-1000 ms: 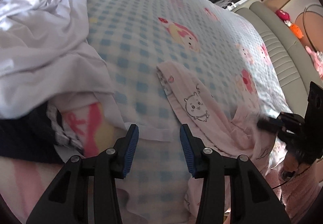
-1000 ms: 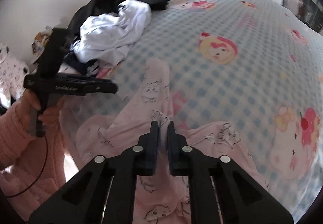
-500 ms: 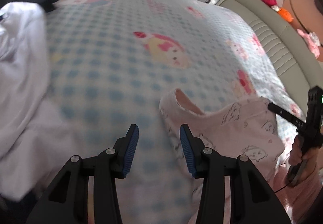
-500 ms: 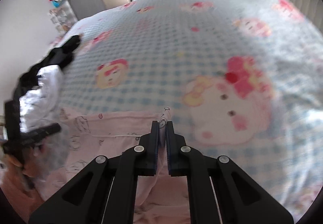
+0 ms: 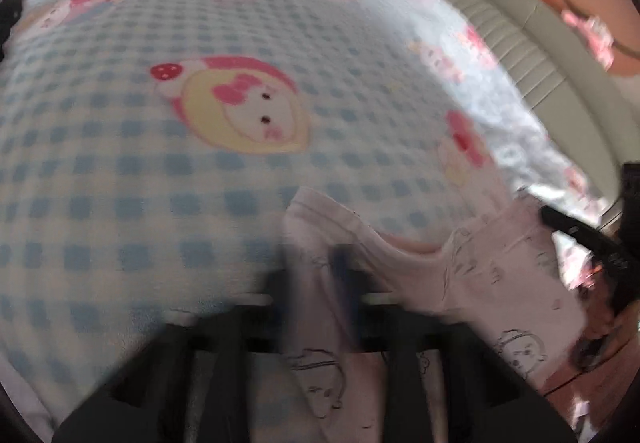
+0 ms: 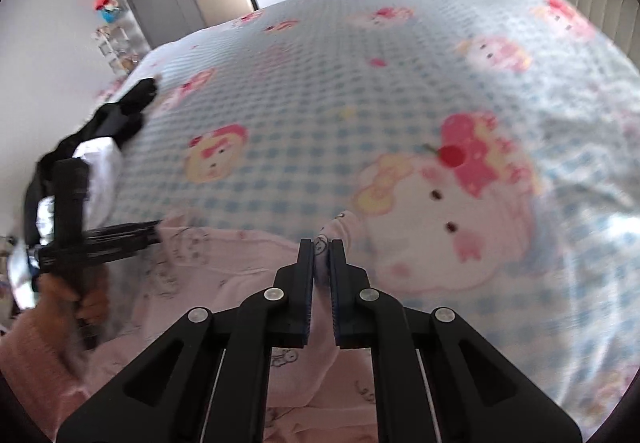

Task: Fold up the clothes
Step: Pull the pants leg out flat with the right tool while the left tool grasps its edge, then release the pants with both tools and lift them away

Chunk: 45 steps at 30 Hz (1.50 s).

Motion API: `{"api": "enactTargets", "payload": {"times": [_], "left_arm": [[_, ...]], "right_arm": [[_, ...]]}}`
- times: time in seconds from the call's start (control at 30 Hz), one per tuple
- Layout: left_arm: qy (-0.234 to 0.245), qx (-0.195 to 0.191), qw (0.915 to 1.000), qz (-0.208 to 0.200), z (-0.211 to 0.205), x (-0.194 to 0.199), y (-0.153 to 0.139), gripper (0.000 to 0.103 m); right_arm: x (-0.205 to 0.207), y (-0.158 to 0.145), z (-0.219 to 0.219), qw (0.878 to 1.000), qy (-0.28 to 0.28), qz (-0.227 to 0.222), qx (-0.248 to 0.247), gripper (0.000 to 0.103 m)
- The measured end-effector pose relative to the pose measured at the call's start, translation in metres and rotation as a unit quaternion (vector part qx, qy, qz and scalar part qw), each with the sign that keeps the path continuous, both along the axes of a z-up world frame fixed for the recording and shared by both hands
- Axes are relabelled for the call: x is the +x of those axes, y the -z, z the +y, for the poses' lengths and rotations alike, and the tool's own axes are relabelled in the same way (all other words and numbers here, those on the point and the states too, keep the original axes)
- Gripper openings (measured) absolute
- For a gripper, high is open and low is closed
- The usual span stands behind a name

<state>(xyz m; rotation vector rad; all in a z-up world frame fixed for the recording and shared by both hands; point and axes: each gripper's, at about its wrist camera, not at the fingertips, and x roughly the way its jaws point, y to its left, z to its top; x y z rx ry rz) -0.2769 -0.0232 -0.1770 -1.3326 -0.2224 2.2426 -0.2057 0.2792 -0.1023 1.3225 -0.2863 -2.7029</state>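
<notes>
On the checked blanket (image 6: 304,91) lies a pink garment (image 6: 224,267); right gripper (image 6: 322,243) clamps its corner; left gripper (image 5: 316,275), blurred, pinches its other edge.

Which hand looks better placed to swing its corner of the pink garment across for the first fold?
Probably the right. The right hand-held gripper is shut on a corner of the pink garment with open blanket ahead. The left hand-held gripper also pinches the edge, but the clothes pile crowds it.

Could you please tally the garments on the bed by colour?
Pink garment: 1
White garment: 1
Black garment: 1
Total: 3
</notes>
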Motion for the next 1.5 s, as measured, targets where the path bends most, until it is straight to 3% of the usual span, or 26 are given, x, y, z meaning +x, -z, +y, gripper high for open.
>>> {"api": "enactTargets", "payload": {"times": [0.2, 0.33, 0.4, 0.5, 0.6, 0.67, 0.7, 0.73, 0.77, 0.8, 0.9, 0.93, 0.97, 1.0, 1.03, 1.07, 1.17, 1.3, 1.43, 1.5], "left_arm": [[-0.086, 0.012, 0.9949, 0.050, -0.045, 0.033, -0.046, 0.002], [-0.134, 0.031, 0.9882, 0.067, -0.092, 0.042, -0.081, 0.002], [-0.152, 0.020, 0.9856, 0.072, -0.105, 0.035, -0.087, 0.002], [-0.154, 0.009, 0.9865, 0.055, -0.114, 0.017, -0.076, 0.003], [-0.156, -0.023, 0.9875, 0.002, -0.114, 0.001, -0.041, 0.003], [-0.149, -0.045, 0.9877, -0.016, -0.111, 0.000, -0.021, 0.004], [-0.149, -0.039, 0.9878, -0.022, -0.113, 0.000, -0.016, 0.008], [-0.150, -0.034, 0.9878, -0.028, -0.115, 0.000, -0.010, 0.012], [-0.151, -0.025, 0.9877, -0.032, -0.117, 0.000, -0.006, 0.022], [-0.154, -0.010, 0.9875, -0.033, -0.120, 0.001, -0.006, 0.035], [-0.157, 0.013, 0.9869, -0.033, -0.123, -0.004, -0.006, 0.039], [-0.157, 0.011, 0.9871, -0.031, -0.122, -0.006, -0.006, 0.036], [-0.154, -0.005, 0.9876, -0.027, -0.119, -0.007, -0.007, 0.008], [-0.154, -0.015, 0.9878, -0.019, -0.118, -0.007, -0.011, 0.004], [-0.157, -0.018, 0.9874, -0.006, -0.120, -0.005, -0.019, 0.004], [-0.160, -0.021, 0.9868, 0.007, -0.122, -0.003, -0.027, 0.004], [-0.169, -0.027, 0.9842, 0.044, -0.128, 0.001, -0.048, 0.004], [-0.179, -0.018, 0.9833, 0.027, -0.130, -0.017, -0.036, 0.004], [-0.173, -0.060, 0.9822, -0.043, -0.110, -0.051, 0.017, 0.010], [-0.179, -0.052, 0.9805, -0.063, -0.113, -0.056, 0.023, 0.012]], "right_arm": [[0.004, -0.018, -0.006, 0.999, -0.016, 0.032, -0.007, 0.005], [-0.013, -0.039, -0.023, 0.997, -0.041, 0.061, -0.014, 0.004], [-0.029, -0.047, -0.037, 0.996, -0.048, 0.080, 0.004, 0.003], [-0.061, -0.043, -0.052, 0.995, -0.049, 0.080, 0.015, 0.003], [-0.087, -0.020, -0.061, 0.997, -0.075, 0.021, -0.021, 0.005], [-0.097, -0.001, -0.067, 0.994, -0.096, -0.026, -0.047, 0.020], [-0.097, 0.007, -0.071, 0.993, -0.104, -0.042, -0.038, 0.039], [-0.096, 0.014, -0.073, 0.991, -0.112, -0.057, -0.037, 0.049], [-0.095, 0.021, -0.074, 0.990, -0.120, -0.072, -0.036, 0.057], [-0.095, 0.027, -0.073, 0.988, -0.121, -0.088, -0.045, 0.058], [-0.102, 0.046, -0.071, 0.983, -0.117, -0.129, -0.055, 0.059], [-0.105, 0.053, -0.071, 0.982, -0.116, -0.141, -0.054, 0.056], [-0.109, 0.059, -0.074, 0.979, -0.120, -0.151, -0.064, 0.046], [-0.114, 0.066, -0.076, 0.976, -0.124, -0.160, -0.073, 0.010], [-0.114, 0.064, -0.081, 0.978, -0.128, -0.153, -0.057, 0.005], [-0.115, 0.061, -0.085, 0.980, -0.133, -0.146, -0.042, 0.005], [-0.101, 0.021, -0.093, 0.986, -0.153, -0.059, -0.017, 0.004], [-0.110, -0.004, -0.072, 0.995, -0.099, 0.019, -0.017, 0.004], [-0.143, 0.040, -0.071, 0.998, -0.062, -0.018, -0.008, 0.004], [-0.158, 0.069, -0.070, 0.997, -0.048, -0.053, 0.005, 0.005]]}}
